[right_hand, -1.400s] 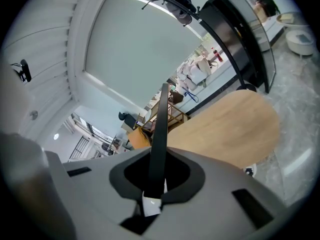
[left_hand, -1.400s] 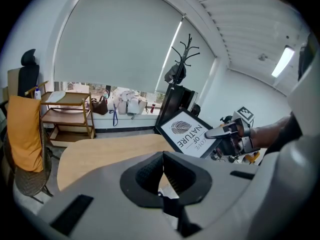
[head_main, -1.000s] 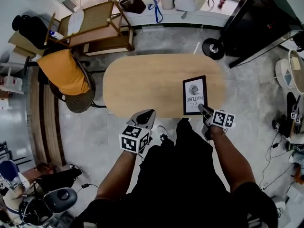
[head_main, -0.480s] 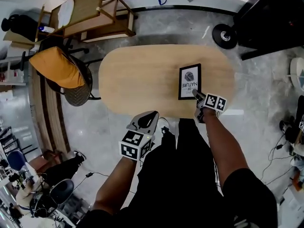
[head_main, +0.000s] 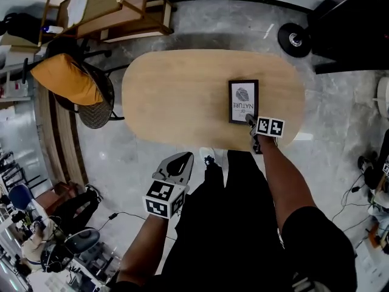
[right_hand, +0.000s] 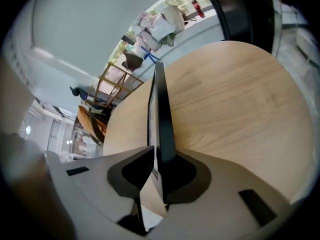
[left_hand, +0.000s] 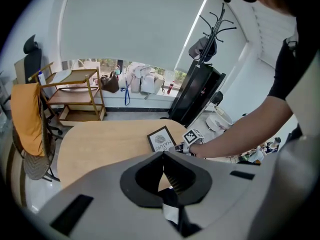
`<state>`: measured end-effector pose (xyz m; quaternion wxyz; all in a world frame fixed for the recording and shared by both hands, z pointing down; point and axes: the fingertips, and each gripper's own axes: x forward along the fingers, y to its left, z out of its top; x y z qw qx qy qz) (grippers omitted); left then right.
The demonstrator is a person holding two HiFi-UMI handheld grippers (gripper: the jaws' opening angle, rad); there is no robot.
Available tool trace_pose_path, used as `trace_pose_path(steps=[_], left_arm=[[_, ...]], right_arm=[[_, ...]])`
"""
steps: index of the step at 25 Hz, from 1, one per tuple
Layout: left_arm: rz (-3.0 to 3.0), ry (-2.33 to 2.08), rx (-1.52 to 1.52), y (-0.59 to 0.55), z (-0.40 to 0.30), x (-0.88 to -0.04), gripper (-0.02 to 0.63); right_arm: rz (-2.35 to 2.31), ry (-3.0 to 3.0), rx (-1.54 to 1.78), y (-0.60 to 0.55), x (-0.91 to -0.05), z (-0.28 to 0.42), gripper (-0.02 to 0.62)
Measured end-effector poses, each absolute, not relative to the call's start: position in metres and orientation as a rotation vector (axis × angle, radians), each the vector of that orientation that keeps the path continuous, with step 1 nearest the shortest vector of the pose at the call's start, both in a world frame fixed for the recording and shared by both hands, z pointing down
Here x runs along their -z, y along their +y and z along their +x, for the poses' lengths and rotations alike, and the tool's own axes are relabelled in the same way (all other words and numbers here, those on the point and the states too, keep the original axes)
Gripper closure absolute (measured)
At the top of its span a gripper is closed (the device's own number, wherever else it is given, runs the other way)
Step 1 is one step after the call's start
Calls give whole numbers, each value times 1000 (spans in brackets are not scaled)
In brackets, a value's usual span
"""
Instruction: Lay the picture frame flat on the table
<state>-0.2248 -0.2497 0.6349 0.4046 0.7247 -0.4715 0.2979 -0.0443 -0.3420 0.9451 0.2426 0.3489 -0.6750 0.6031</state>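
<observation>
The picture frame (head_main: 243, 101) is black with a white print and lies flat, face up, on the right part of the oval wooden table (head_main: 176, 96). My right gripper (head_main: 250, 121) is at the frame's near edge. In the right gripper view that edge (right_hand: 159, 119) stands between the jaws, which are opening while their tips still touch it. My left gripper (head_main: 180, 158) hangs off the table's near side over the floor, shut with nothing in it. Its closed tips (left_hand: 162, 155) point at the table, and the frame (left_hand: 161, 140) shows beyond them.
A chair with an orange cloth (head_main: 67, 81) stands at the table's left end, and a wooden trolley (head_main: 103, 11) is behind it. A black stand on wheels (head_main: 340, 23) is at the far right. Bags line the window sill (left_hand: 140, 81).
The frame has gone from tilted up toward me to flat on the table. My right gripper followed it down. My left gripper drew back toward my body.
</observation>
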Motion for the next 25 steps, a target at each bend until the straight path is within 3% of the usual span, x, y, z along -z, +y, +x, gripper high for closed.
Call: trace_pose_path(steps=[7,13,20,25], left_arm=[[1782,-1221,-747,-238,-229,-635,601],[1751,-1226,-745,-227,-236,-639,601],[1757,-1209,-749,-216,-232,-640,601],[1779,-1202,-738,-217,-233,-646,601]], right_arm=[[809,-1749,-1417,-328,-980,-39,383],[753,-1703,-1259,-319,-989,-38,284],[588,-1651,-816,-304,-999,-25,265],[597,-1723,-768,-318,-988,-36,267]])
